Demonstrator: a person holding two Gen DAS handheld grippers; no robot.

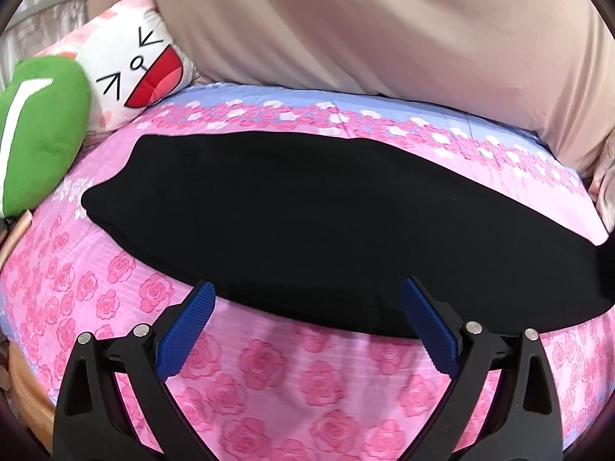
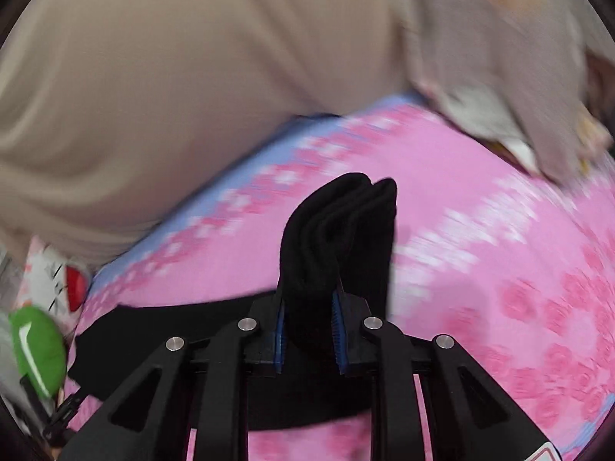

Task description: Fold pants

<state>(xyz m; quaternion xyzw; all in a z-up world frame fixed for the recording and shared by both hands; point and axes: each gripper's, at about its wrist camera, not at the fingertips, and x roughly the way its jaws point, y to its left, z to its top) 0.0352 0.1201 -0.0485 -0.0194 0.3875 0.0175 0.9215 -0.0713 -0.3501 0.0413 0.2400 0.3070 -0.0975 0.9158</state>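
**Right claw clamped on pants end, left claw spread over near edge**

Black pants [image 1: 307,223] lie in a long flat strip across the bed [image 1: 269,368], on a pink rose-print sheet with a blue band along the far side.

Left claw [image 1: 307,292]: fingers wide apart, blue pads [image 1: 188,330] facing each other, nothing between them. Its tips sit over the near edge of the pants; contact with the fabric cannot be told.

Right claw [image 2: 309,299]: fingers drawn close together and clamped on a bunched end of the pants [image 2: 338,230]. The fabric stands up out of the fingers in several stacked folds, lifted off the sheet. The rest of the garment trails away under the claw toward the left. Right wrist view is motion-blurred.

Surroundings: beige blanket [image 1: 365,30] heaped along the far side of the bed; white cartoon-face cushion [image 1: 138,65] and green plush [image 1: 42,123] at the left end.
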